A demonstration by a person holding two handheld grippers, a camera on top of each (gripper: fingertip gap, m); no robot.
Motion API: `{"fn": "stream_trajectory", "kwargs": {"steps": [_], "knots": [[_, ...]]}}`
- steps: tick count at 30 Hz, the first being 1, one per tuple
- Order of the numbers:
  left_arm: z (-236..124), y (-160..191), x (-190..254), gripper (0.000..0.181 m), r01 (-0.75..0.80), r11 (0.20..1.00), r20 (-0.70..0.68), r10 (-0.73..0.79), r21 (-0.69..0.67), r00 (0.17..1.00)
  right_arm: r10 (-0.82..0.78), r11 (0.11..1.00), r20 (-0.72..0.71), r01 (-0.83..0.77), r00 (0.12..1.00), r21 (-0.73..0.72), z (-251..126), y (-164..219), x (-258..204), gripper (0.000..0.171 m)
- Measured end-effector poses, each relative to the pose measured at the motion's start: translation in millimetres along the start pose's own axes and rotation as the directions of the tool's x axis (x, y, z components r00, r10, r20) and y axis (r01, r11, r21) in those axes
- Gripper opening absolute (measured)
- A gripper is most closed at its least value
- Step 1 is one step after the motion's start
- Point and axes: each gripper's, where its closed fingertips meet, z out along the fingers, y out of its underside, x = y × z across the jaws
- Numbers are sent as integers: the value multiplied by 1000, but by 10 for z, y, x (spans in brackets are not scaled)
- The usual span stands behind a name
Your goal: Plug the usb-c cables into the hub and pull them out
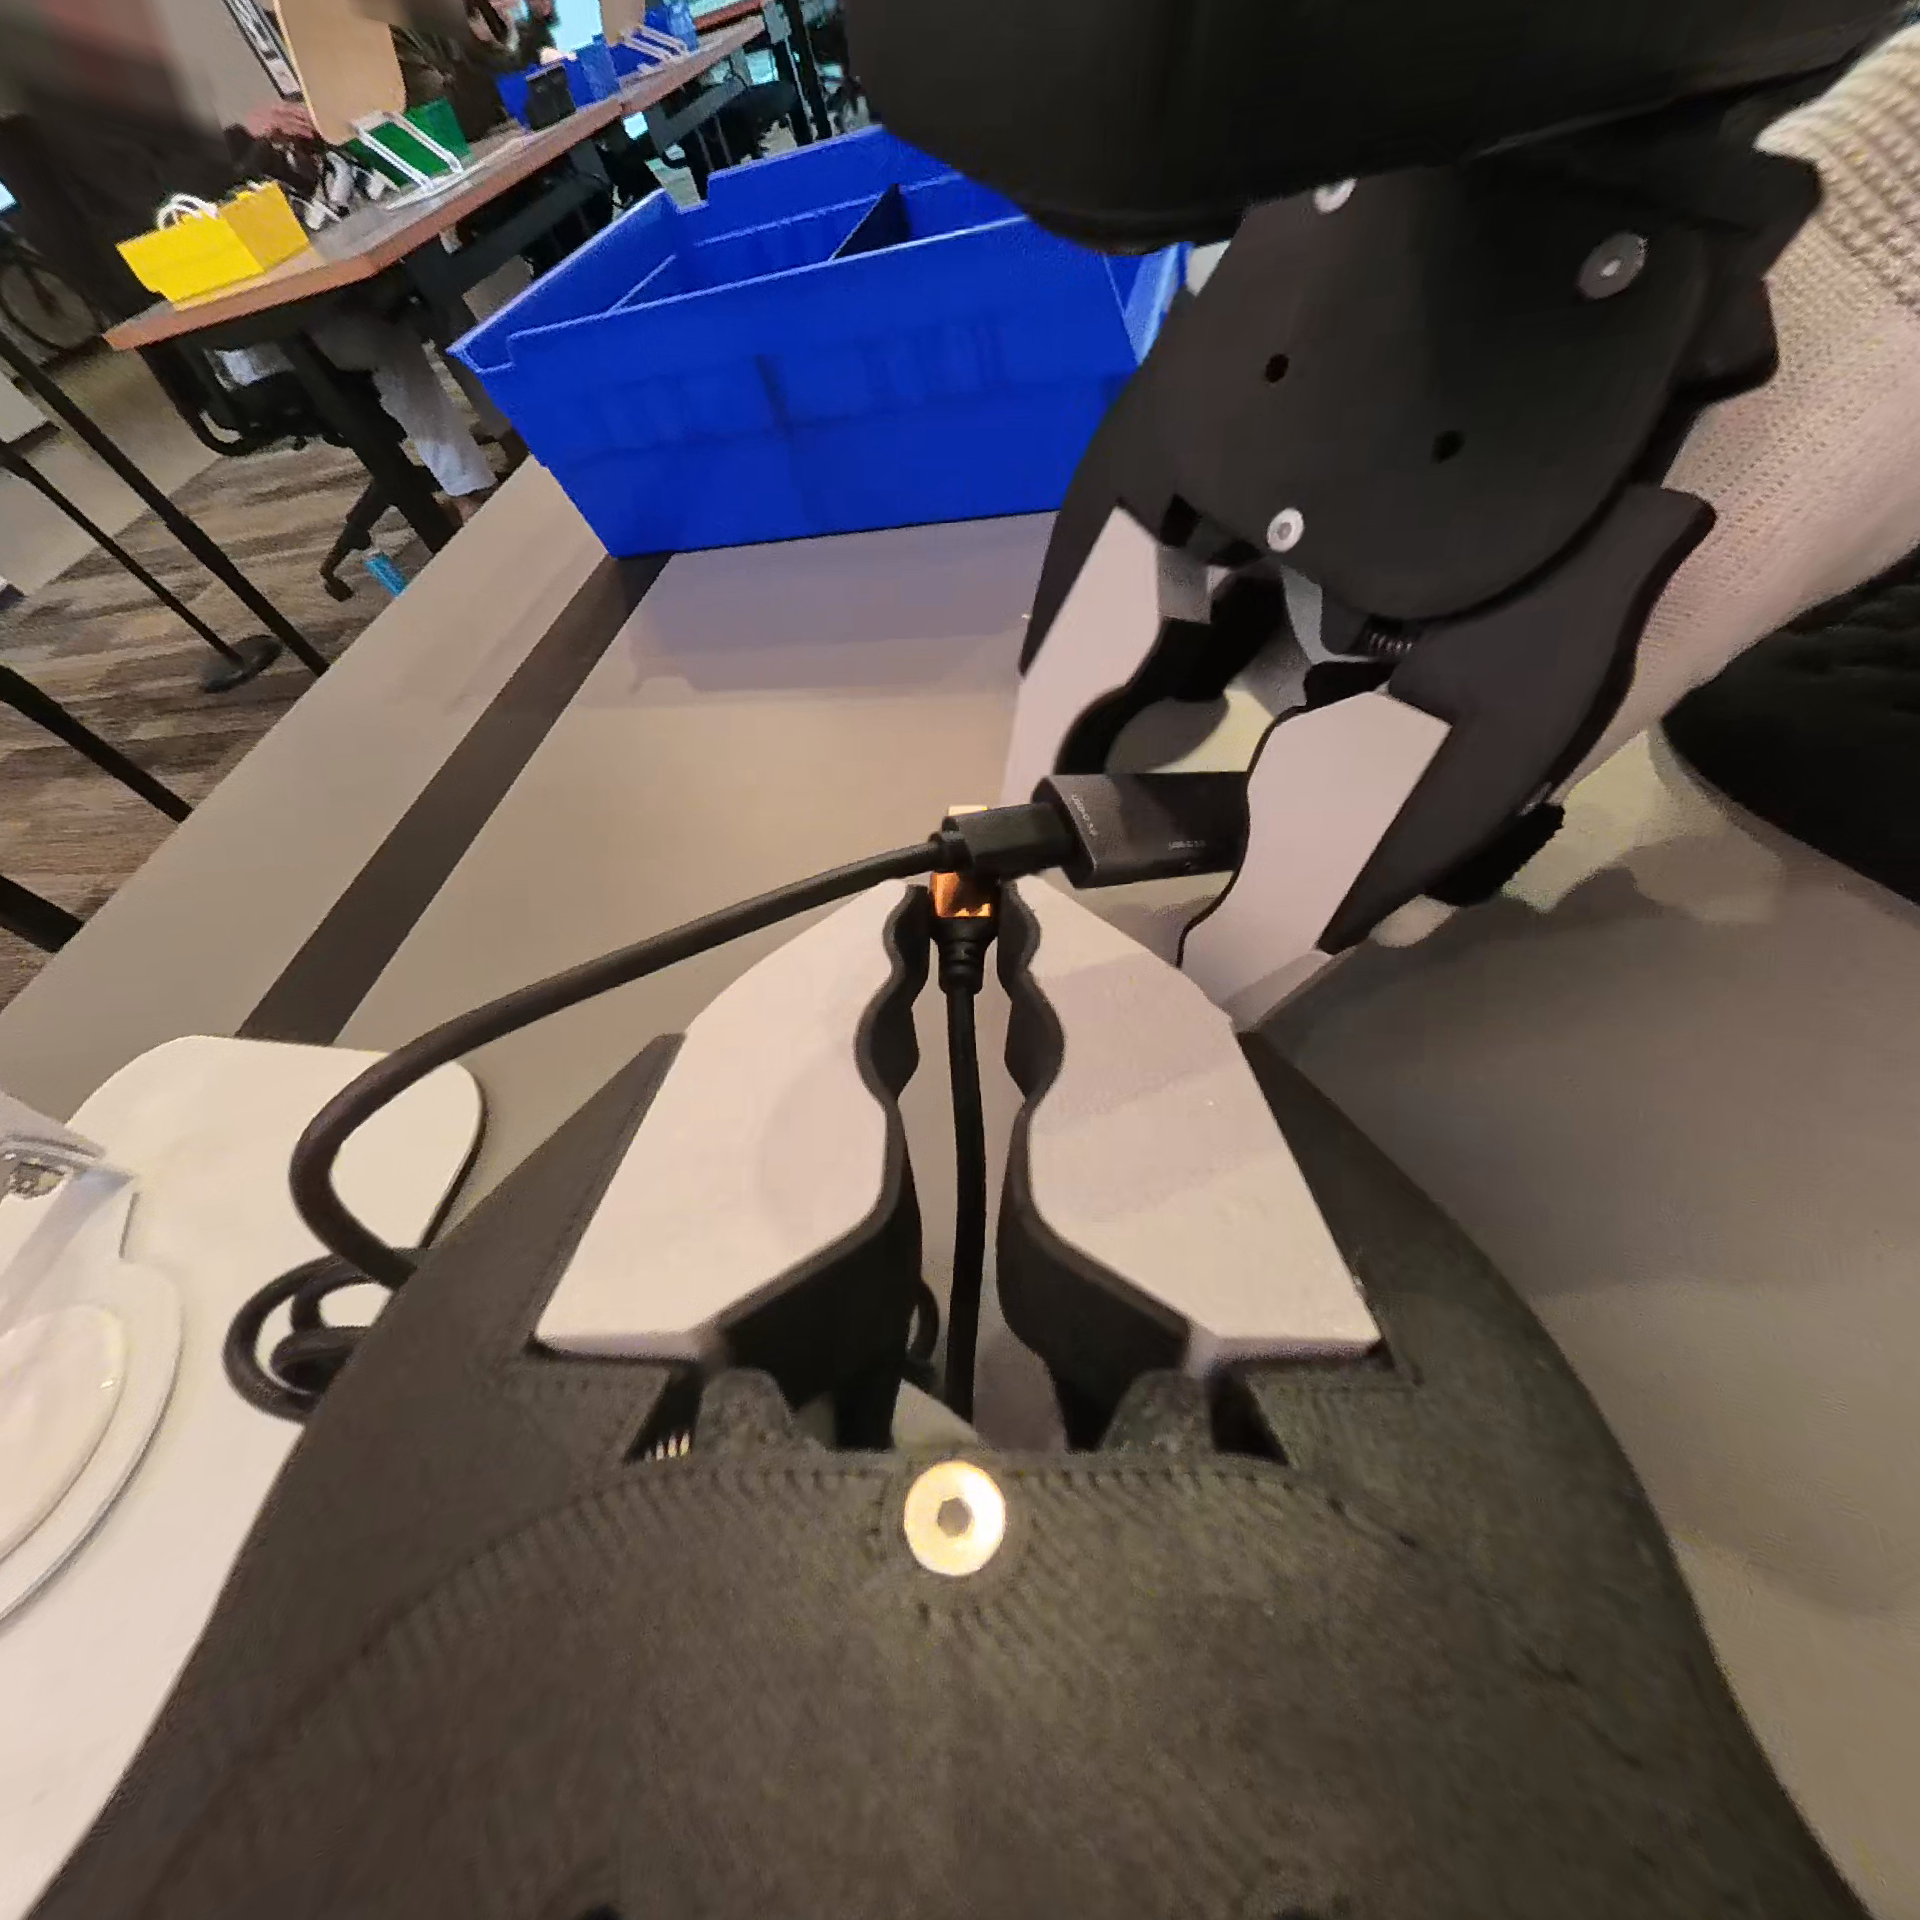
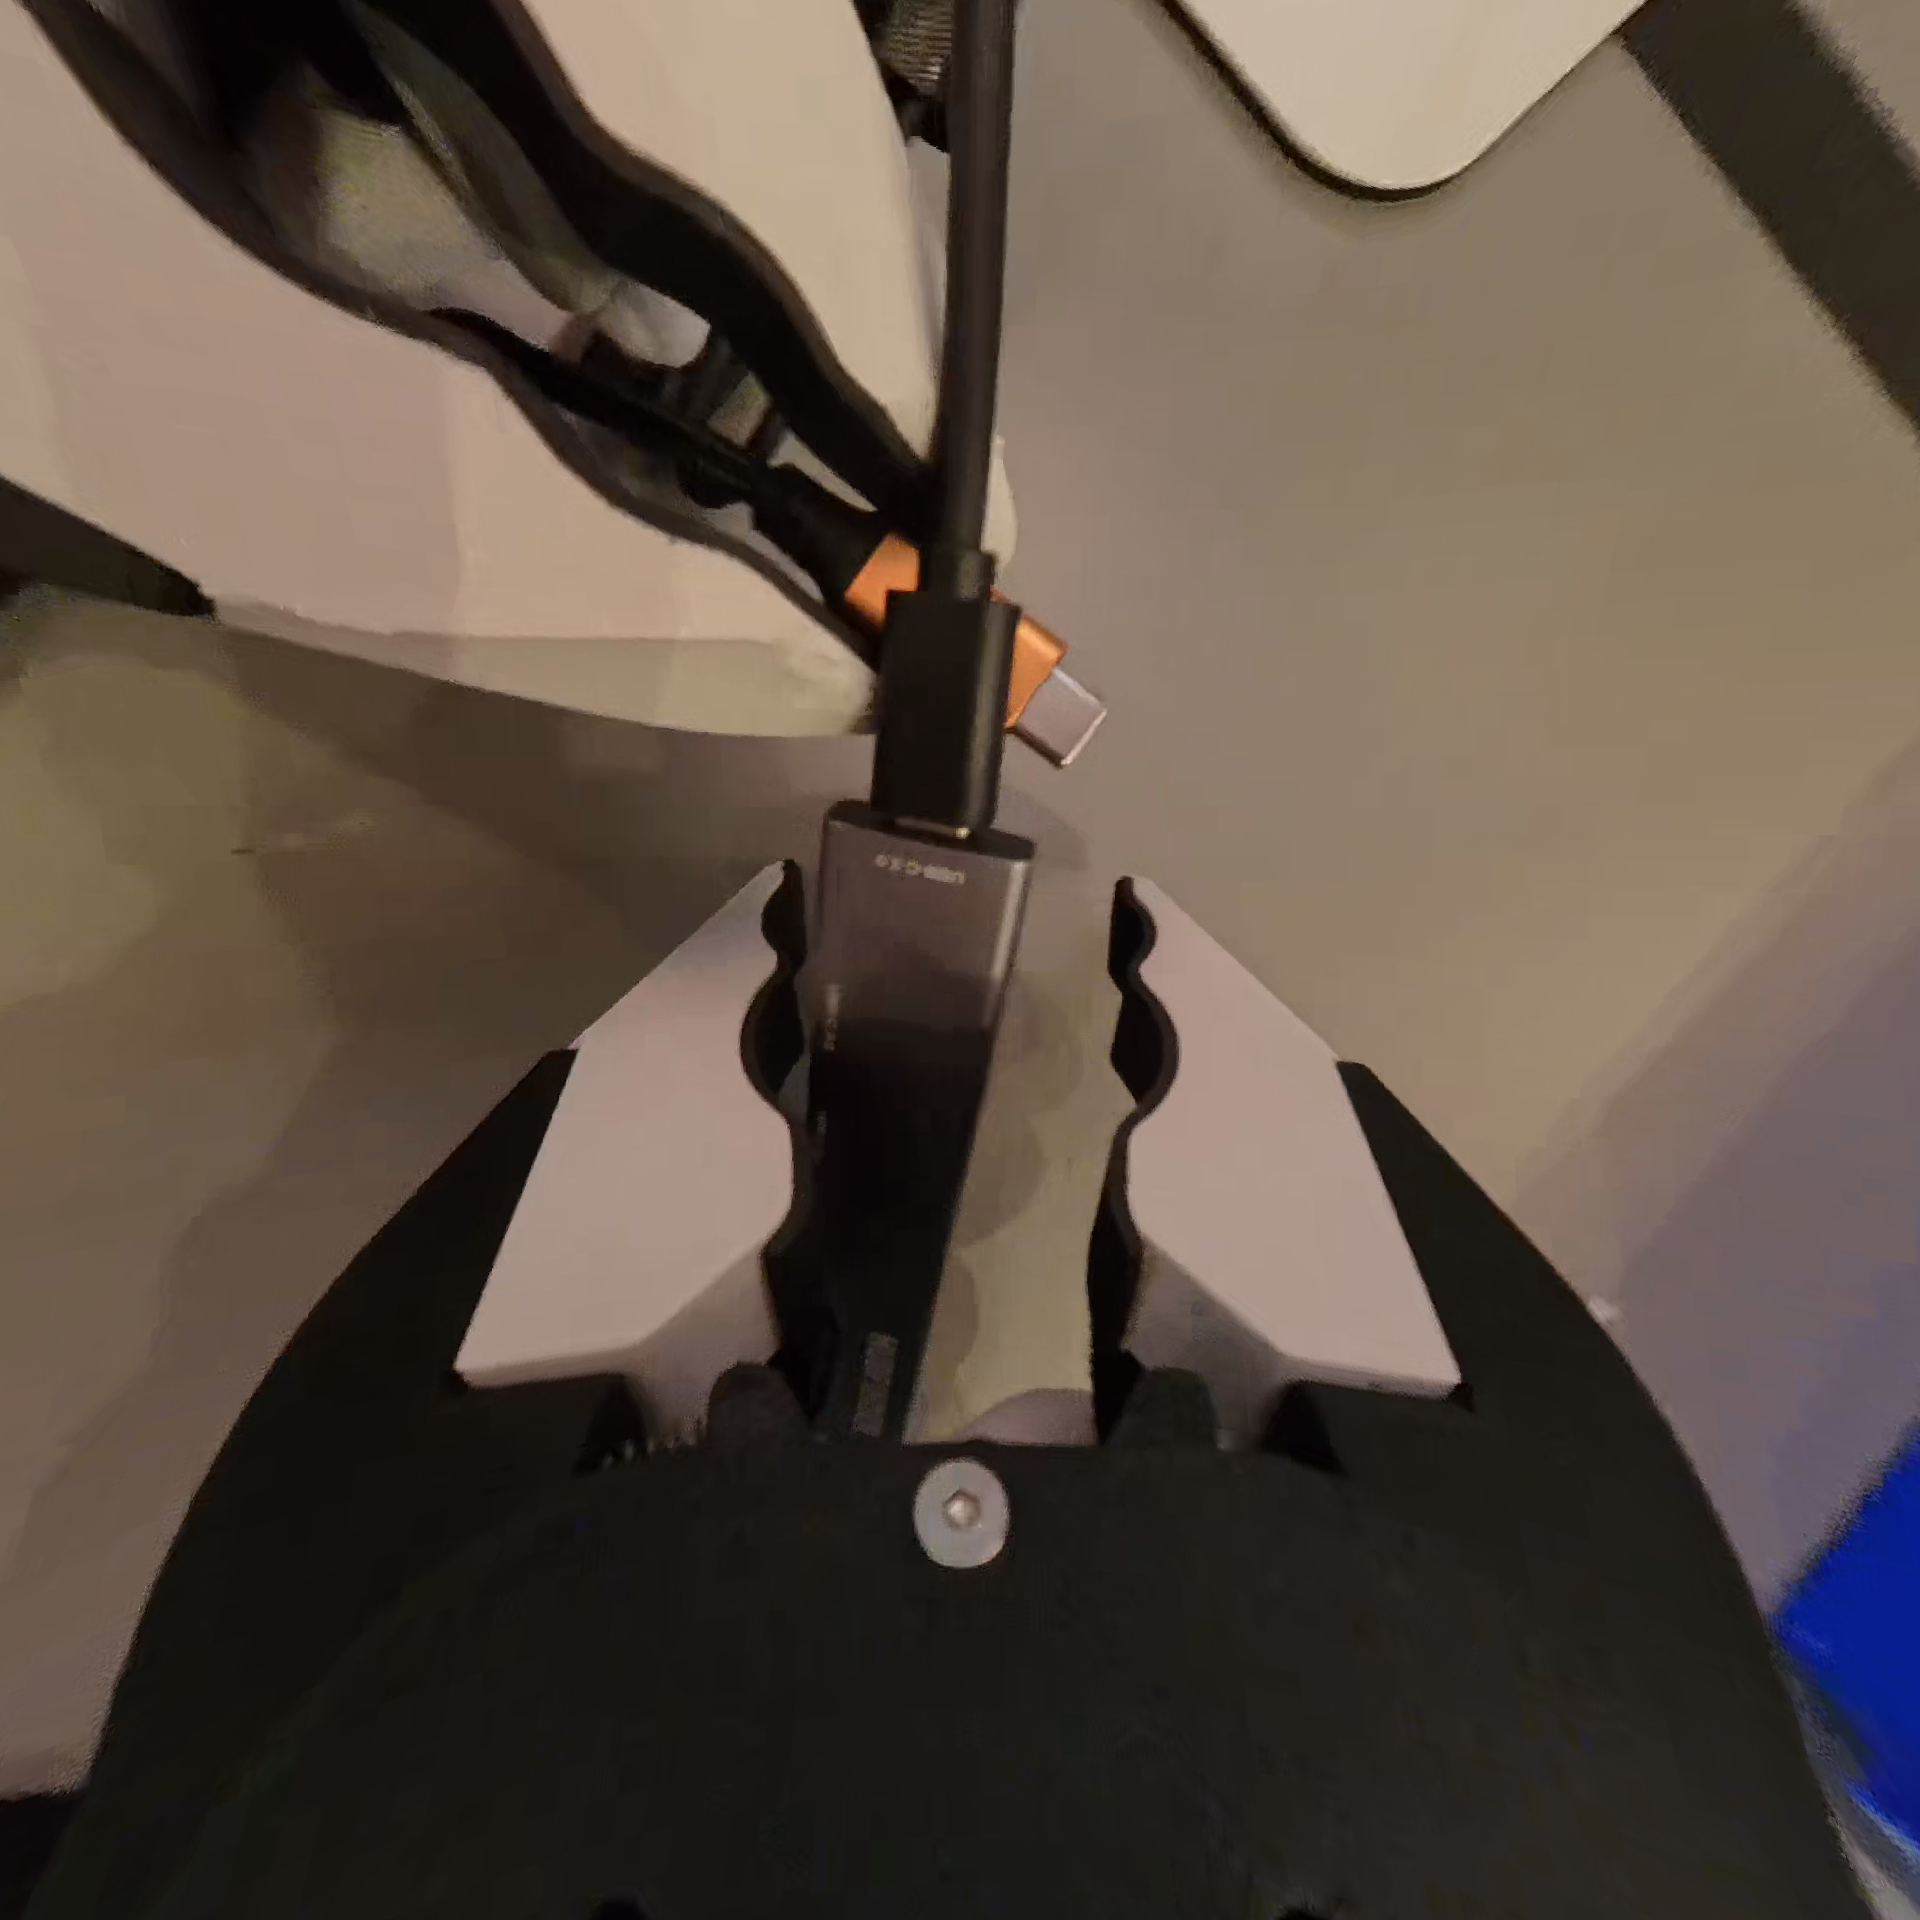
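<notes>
Left wrist view: left gripper [image 1: 961, 914] closed on orange-collared cable plug [image 1: 958, 902], tip hidden behind black cable plug [image 1: 1003, 836] seated in hub [image 1: 1153, 826]. Right gripper [image 2: 951, 904], angled down over the worktop [image 1: 790, 665], jaws parted; hub between them, contact unclear.

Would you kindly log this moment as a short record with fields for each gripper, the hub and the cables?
left gripper: shut on the orange-collared cable, plug free, beside the hub
right gripper: around the hub; grip cannot be told, a gap shows on one side
hub: dark grey, off the table
black cable: plugged into the hub's end port
orange plug: not inserted, tip bare
background: blue bin
</notes>
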Motion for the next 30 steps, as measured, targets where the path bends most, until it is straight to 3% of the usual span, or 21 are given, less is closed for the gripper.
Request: {"fn": "stream_trajectory", "kwargs": {"steps": [1, 4, 8, 12, 18, 24, 30], "knots": [[11, -2, 12, 13, 6, 1000, -7, -6, 0, 1000, -18, 1000, -63, 17, 998, -7, -23, 12, 76, 63], [4, -52, -1, 13, 27, 999, -6, -26, 21, 1000, 14, 1000, -73, -12, 997, 19, -47, 65, 65, 46], [-21, -118, -38, 13, 66, 997, -4, -66, 37, 998, 34, 999, -133, -30, 991, 30, -119, 165, 114, 43], [-27, -174, 8, 13, 39, 998, -10, -39, 41, 999, -4, 999, -209, 14, 978, 42, -153, 170, 149, 9], [-62, -215, -18, 13, 28, 999, 4, -29, 44, 1000, 14, 996, -189, 3, 982, 90, -191, 98, 179, 9], [-141, -170, -121, 13, -23, 1000, 35, 24, -10, 999, 54, 995, -21, -52, 998, 88, -268, -52, 171, 9], [-172, -174, -185, 13, -31, 999, 77, 32, -21, 996, 169, 983, 255, -181, 952, 22, -359, -279, 136, 9]]}}
